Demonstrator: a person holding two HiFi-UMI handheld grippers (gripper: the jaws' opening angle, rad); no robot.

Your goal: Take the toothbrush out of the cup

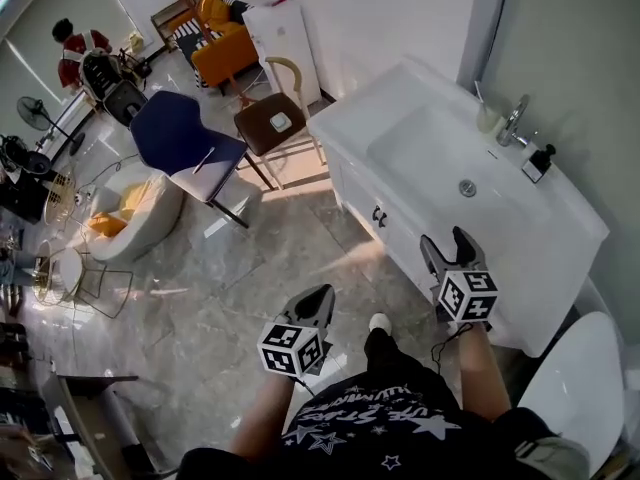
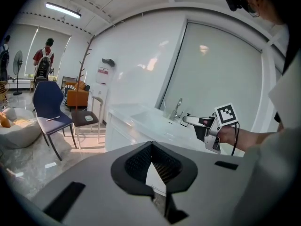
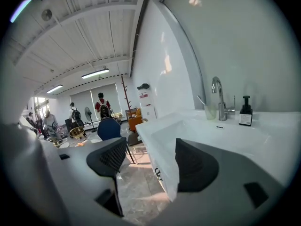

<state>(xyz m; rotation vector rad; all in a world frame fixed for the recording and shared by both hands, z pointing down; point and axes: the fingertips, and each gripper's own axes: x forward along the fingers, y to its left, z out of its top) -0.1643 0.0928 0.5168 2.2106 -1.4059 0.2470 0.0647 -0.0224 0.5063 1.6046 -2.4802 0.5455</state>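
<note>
A clear cup (image 1: 488, 120) with a toothbrush (image 1: 478, 92) leaning in it stands at the back of the white sink vanity (image 1: 400, 98), left of the faucet. In the right gripper view the cup (image 3: 209, 111) and toothbrush (image 3: 201, 99) are far ahead, past the basin. My right gripper (image 1: 445, 238) (image 3: 150, 145) hovers at the vanity's front edge, jaws wide open and empty. The left gripper view shows it too (image 2: 186, 120), level in front of the faucet. My left gripper (image 1: 322, 293) (image 2: 151, 147) is over the floor left of the vanity, its pads together with nothing in them.
A chrome faucet (image 1: 515, 118) and a black-topped soap bottle (image 1: 538, 161) stand behind the basin. A toilet (image 1: 580, 378) is at the lower right. A blue chair (image 1: 180, 138), a brown chair (image 1: 272, 120) and a white beanbag seat (image 1: 130, 208) stand on the floor at the left. A person (image 1: 75, 48) is far off.
</note>
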